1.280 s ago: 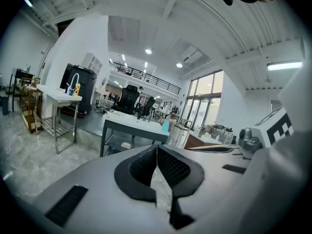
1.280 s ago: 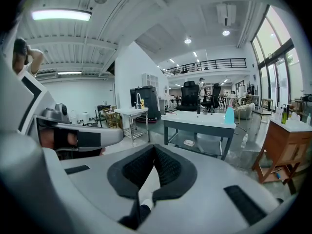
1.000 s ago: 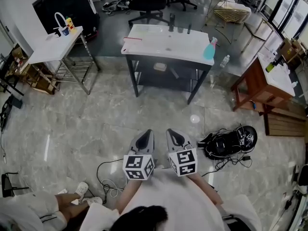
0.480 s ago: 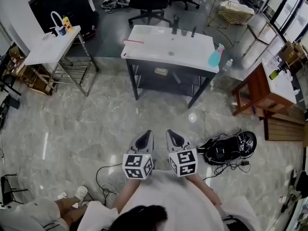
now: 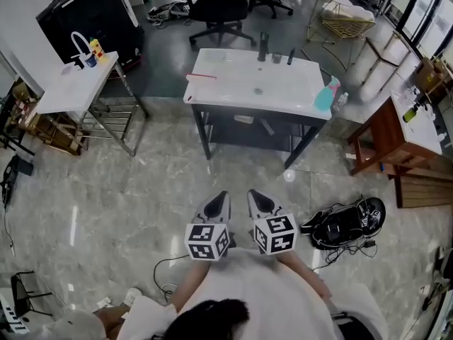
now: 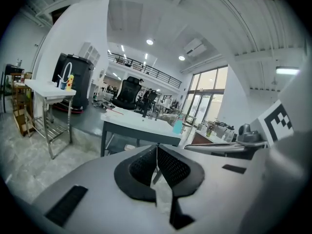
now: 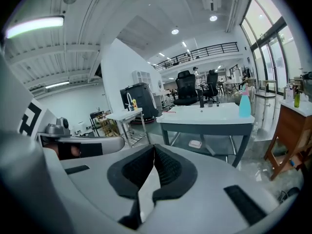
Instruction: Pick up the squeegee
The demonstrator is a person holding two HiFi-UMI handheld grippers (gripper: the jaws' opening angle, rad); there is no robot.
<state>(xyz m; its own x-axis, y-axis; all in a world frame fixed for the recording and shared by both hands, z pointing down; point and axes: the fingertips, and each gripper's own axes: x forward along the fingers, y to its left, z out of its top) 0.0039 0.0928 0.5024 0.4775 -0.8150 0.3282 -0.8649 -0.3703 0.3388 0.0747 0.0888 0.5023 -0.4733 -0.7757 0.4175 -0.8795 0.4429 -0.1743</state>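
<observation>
approach stage: grey left gripper [image 5: 220, 197] and right gripper [image 5: 255, 195], both closed and empty, are well short of the white-topped, dark-legged desk [image 5: 283, 91]. the thin red tool [image 5: 202, 76] at its left edge is probably the squeegee; open one gripper early and close across the handle.

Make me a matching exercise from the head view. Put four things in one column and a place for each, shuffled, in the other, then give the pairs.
Things:
1. spray bottle
2. office chair
3. wooden table
4. black gear

Places:
A. on the floor, lower right of the picture
B. on the right corner of the white table
C. beyond the white table's far side
D. to the right of the white table, near the picture's edge

Pairs: 1-B; 2-C; 3-D; 4-A
</observation>
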